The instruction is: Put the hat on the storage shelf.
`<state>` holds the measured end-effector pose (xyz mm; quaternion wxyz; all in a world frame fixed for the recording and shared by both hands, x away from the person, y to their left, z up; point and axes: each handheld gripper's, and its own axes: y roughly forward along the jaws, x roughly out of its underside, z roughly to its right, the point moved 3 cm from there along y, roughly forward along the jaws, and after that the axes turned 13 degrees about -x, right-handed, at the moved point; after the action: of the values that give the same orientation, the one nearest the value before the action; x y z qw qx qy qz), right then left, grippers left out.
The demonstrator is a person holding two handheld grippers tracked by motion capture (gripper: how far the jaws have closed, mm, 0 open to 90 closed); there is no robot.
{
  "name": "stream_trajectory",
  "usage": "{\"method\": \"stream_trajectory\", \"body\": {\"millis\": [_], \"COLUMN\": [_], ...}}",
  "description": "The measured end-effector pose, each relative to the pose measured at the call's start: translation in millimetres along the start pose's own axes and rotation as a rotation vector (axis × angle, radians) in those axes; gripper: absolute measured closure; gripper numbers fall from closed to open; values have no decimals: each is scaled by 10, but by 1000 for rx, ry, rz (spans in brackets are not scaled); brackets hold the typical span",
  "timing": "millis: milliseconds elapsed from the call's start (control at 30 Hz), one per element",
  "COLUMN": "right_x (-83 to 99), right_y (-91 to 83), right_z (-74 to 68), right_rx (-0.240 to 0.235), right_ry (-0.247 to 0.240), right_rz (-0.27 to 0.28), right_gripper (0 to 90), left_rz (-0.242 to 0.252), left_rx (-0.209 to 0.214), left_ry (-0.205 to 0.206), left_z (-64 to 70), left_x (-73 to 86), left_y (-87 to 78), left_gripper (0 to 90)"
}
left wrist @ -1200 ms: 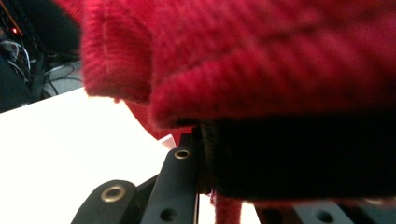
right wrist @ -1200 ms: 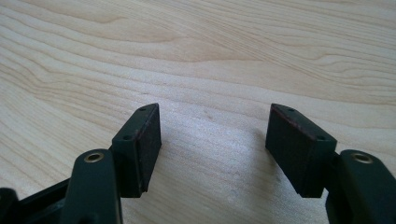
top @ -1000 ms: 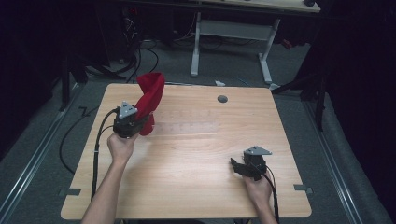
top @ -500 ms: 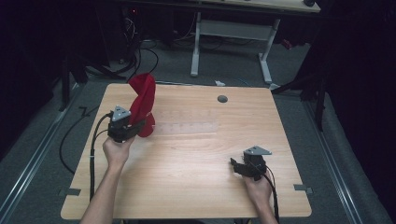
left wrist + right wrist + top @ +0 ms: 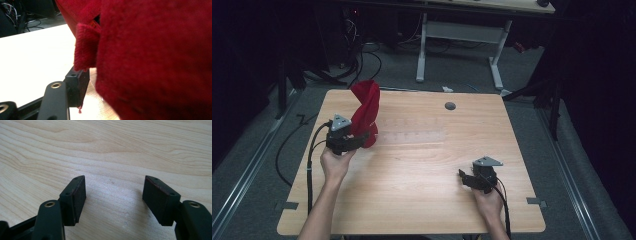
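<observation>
A red cloth [image 5: 367,112] stands up in a twisted column at the table's left, its top flung above my left gripper [image 5: 357,141], which is shut on its lower end. In the left gripper view the red cloth [image 5: 150,62] bulges over the jaws and hides the right one; one black finger [image 5: 76,86] shows under a folded hem. My right gripper [image 5: 464,178] rests low near the front right of the table [image 5: 422,165], open. In the right gripper view its jaws [image 5: 115,197] stand wide apart over bare wood [image 5: 112,150].
A small dark round grommet [image 5: 450,106] sits near the table's far edge. Behind the table stand a white desk frame [image 5: 462,45] and loose cables on the floor. A black cable [image 5: 309,160] trails from the left gripper over the left edge.
My left gripper has shifted left and slightly nearer with the cloth. The cloth's top swung from leaning right to nearly upright. The right gripper has stayed put.
</observation>
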<state>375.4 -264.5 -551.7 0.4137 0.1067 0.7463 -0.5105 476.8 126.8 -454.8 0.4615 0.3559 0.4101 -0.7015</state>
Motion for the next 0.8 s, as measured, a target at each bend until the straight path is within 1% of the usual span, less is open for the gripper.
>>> {"method": "stream_trajectory", "body": {"millis": [100,200,367,600,800], "right_x": [0,0,0,0,0], "right_y": [0,0,0,0,0], "right_z": [0,-2,0,0,0], "right_rx": [0,0,0,0,0], "right_ry": [0,4,0,0,1], "right_rz": [0,0,0,0,0], "right_gripper": [357,357,358,357,358], "left_rz": [3,16,19,27,33], "left_rx": [1,6,15,21,27], "left_ry": [-1,1,-10,-42,-47], "left_z": [1,-1,-26,-39,-54], "left_x": [-18,-32,-45,-106,-136], "left_y": [-27,-69,-134,-235,-329], "left_gripper": [358,350,349,344,338]}}
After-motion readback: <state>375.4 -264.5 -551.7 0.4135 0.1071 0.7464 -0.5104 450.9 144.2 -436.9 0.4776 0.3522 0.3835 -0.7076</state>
